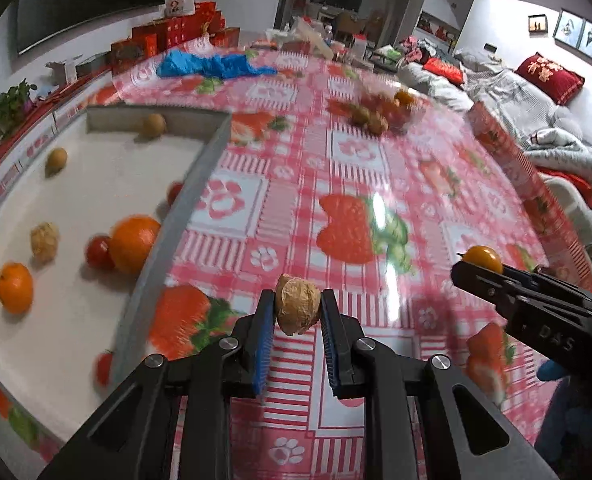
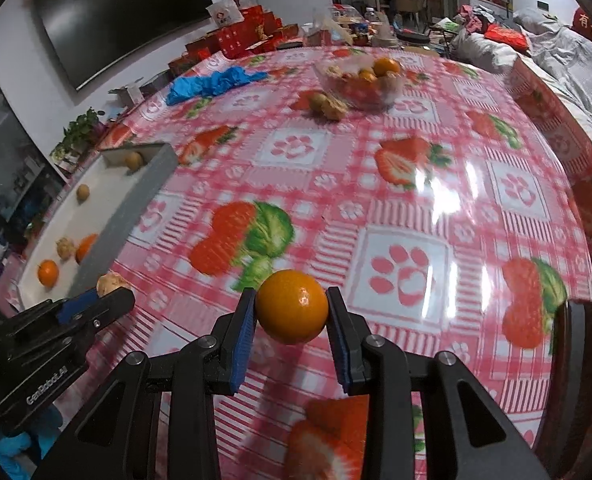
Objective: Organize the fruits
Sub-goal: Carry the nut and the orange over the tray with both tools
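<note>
My left gripper (image 1: 298, 310) is shut on a tan papery husk fruit (image 1: 298, 309), held above the tablecloth just right of the white tray (image 1: 191, 178). My right gripper (image 2: 291, 308) is shut on a small orange (image 2: 291, 306) above the table's near part; it also shows in the left wrist view (image 1: 483, 259) at the right. The tray holds oranges (image 1: 133, 243), a red tomato (image 1: 99, 253), a husk fruit (image 1: 44, 241) and brownish round fruits (image 1: 153, 125). A clear bowl of fruit (image 2: 362, 80) stands at the far side, with two loose fruits (image 2: 328, 106) beside it.
The round table has a glossy pink strawberry-print cloth (image 2: 396, 208). A crumpled blue glove (image 2: 209, 84) lies at the far left. Red boxes (image 2: 239, 38) and a dark TV (image 2: 123, 12) stand behind; a sofa with bedding (image 1: 516, 96) is to the right.
</note>
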A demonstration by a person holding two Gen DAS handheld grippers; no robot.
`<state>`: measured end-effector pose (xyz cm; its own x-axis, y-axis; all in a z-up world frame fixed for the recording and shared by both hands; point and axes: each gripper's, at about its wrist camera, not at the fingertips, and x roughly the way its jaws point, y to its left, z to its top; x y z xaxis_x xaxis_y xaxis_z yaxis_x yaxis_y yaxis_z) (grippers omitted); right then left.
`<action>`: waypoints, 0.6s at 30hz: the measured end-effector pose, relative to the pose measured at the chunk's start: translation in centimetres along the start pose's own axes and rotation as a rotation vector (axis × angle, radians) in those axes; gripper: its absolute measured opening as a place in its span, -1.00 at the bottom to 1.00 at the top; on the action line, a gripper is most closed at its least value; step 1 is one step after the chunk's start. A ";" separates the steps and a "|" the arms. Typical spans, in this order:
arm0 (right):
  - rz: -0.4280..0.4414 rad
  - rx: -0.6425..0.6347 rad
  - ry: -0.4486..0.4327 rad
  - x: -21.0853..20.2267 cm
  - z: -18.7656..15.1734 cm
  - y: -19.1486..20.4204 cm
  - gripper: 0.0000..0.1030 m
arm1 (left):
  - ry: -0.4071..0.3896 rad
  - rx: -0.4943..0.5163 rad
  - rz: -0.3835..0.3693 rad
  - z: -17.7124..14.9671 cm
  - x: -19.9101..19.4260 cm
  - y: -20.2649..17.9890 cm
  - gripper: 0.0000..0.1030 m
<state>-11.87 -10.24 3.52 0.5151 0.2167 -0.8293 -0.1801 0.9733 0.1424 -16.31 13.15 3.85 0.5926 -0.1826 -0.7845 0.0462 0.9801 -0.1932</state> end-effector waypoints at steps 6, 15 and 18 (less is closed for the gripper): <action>0.079 -0.053 0.006 -0.3 3.9 4.1 -0.28 | -0.049 -0.001 0.024 2.6 -3.1 2.4 -0.54; 0.193 -0.237 0.064 2.1 8.1 14.3 -0.28 | -0.061 -0.113 0.153 5.3 -4.9 10.5 -0.54; 0.227 -0.296 0.116 3.8 8.5 17.5 -0.28 | -0.025 -0.159 0.195 5.3 -4.1 13.0 -0.54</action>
<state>-5.93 8.30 7.44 0.3393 0.3979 -0.8524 -0.5215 0.8337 0.1816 -13.88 27.02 7.74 0.5977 0.0125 -0.8016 -0.1966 0.9716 -0.1314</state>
